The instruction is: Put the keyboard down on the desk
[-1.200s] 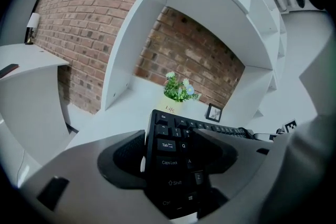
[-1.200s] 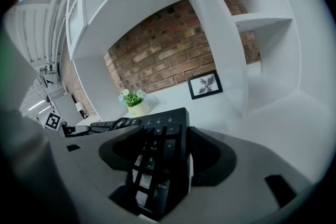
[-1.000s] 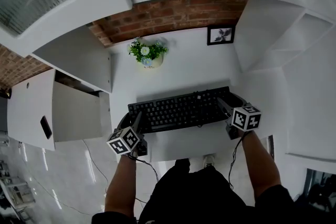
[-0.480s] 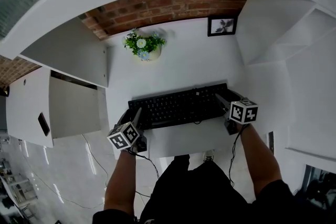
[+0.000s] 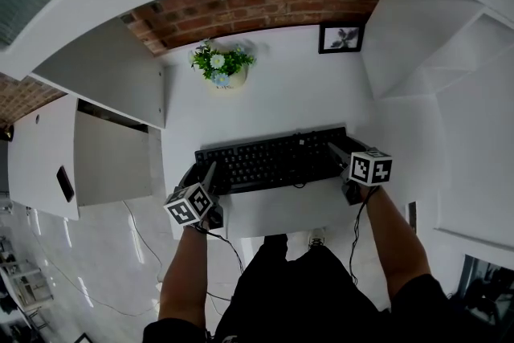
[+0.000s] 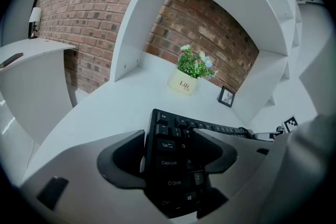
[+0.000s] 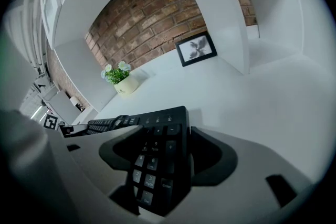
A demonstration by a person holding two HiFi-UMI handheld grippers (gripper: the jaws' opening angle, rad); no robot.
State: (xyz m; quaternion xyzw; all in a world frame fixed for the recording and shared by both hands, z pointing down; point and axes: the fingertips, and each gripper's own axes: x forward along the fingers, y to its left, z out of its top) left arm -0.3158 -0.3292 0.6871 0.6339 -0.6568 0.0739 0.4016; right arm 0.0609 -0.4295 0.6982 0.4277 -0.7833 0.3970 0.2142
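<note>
A black keyboard (image 5: pixel 273 160) stretches across the near part of the white desk (image 5: pixel 281 100), held at both ends. My left gripper (image 5: pixel 207 179) is shut on its left end, where the Tab and Caps Lock keys (image 6: pixel 169 157) sit between the jaws. My right gripper (image 5: pixel 341 158) is shut on the number-pad end (image 7: pixel 157 160). The keyboard (image 7: pixel 131 122) runs off toward the other gripper in each gripper view. Whether its underside touches the desk cannot be told.
A potted plant (image 5: pixel 219 65) in a cream pot and a small framed picture (image 5: pixel 340 38) stand at the back of the desk by the brick wall. White shelf panels (image 5: pixel 104 84) flank both sides. A lower side surface (image 5: pixel 48 165) lies left.
The keyboard and both grippers have shifted slightly farther onto the desk, away from the person. Both grips are unchanged.
</note>
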